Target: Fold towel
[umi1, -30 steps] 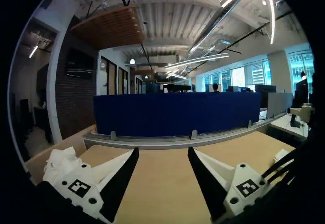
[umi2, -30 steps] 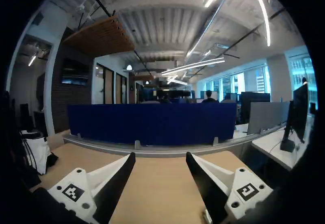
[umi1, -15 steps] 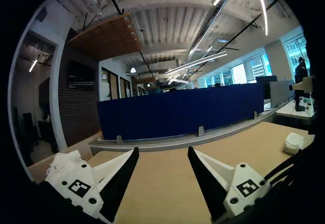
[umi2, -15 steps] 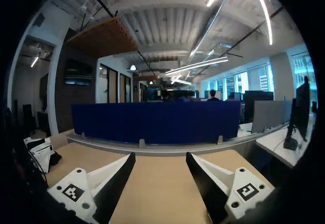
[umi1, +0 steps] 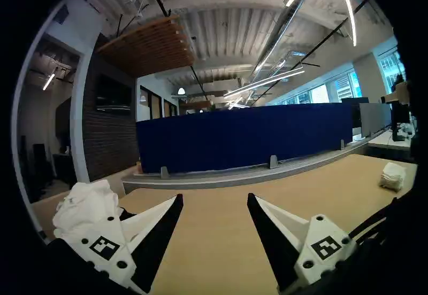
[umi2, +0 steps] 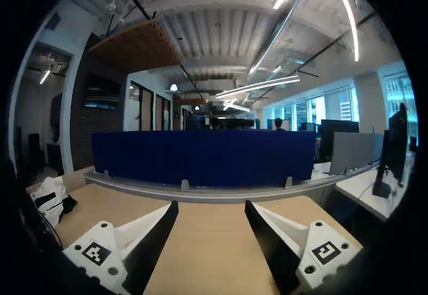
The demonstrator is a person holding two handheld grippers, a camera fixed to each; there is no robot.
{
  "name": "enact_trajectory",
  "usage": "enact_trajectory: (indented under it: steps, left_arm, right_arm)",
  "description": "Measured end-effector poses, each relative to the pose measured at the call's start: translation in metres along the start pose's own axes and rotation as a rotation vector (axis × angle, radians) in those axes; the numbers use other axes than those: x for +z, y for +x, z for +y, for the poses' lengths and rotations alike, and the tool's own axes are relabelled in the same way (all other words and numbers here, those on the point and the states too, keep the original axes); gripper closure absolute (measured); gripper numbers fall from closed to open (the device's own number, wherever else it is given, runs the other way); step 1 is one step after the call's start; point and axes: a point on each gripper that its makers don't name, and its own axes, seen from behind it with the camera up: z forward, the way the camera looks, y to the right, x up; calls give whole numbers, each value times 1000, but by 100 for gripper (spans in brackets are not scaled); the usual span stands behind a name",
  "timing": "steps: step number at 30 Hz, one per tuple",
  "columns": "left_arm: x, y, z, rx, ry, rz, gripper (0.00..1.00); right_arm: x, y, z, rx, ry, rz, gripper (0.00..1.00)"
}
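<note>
A crumpled white towel [umi1: 85,205] lies on the wooden table [umi1: 214,241] at the left, just behind my left gripper's left finger. A smaller bunched white towel [umi1: 393,176] sits on the table at the far right. My left gripper [umi1: 213,200] is open above the tabletop with nothing between its fingers. In the right gripper view, my right gripper [umi2: 210,207] is also open and holds nothing, over bare wood [umi2: 208,247]. A white bundle with black straps [umi2: 49,203] lies at that view's left edge; I cannot tell whether it is a towel.
A long blue partition [umi1: 241,137] on a grey rail [umi1: 241,175] closes off the table's far edge, and the same blue partition [umi2: 203,158] stands ahead of the right gripper. A neighbouring desk with a dark monitor [umi2: 393,153] stands at the right. Black cables [umi1: 374,223] run by the left gripper's right finger.
The left gripper view has swung so the left towel looks larger and nearer, and the small towel at the right has come further into view. The right gripper has barely shifted. Both stay open.
</note>
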Motion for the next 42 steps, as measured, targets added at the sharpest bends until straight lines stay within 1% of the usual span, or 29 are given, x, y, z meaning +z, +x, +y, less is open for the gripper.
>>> enact_trajectory:
  steps: [5, 8, 11, 17, 20, 26, 32, 38, 42]
  left_arm:
    - [-2, -21, -5, -6, 10, 0, 11]
    - [-2, -29, -8, -13, 13, 7, 11]
    - [-3, -40, -9, -19, 13, 10, 11]
    - [-6, -59, -9, -10, 11, -3, 11]
    - [-7, -64, -10, -13, 16, -2, 11]
    - [-5, -70, -15, -42, 25, -6, 11]
    - [-5, -70, -14, -44, 30, -6, 11]
    - [-5, -73, -15, -49, 31, -16, 11]
    - [-4, -74, -15, -62, 29, -17, 11]
  right_arm:
    - [1, -2, -1, -1, -4, 1, 3]
    - [0, 0, 0, -4, -10, 4, 3]
    - [1, 0, 2, -5, -17, 6, 3]
    - [3, -10, 9, -5, -35, 9, 3]
    - [5, -16, 11, -11, -41, 0, 3]
    - [10, -22, 9, -30, -37, -9, 3]
    - [11, -23, 9, -33, -36, -8, 3]
    - [11, -22, 15, -35, -40, -7, 3]
    - [11, -22, 18, -31, -43, -5, 3]
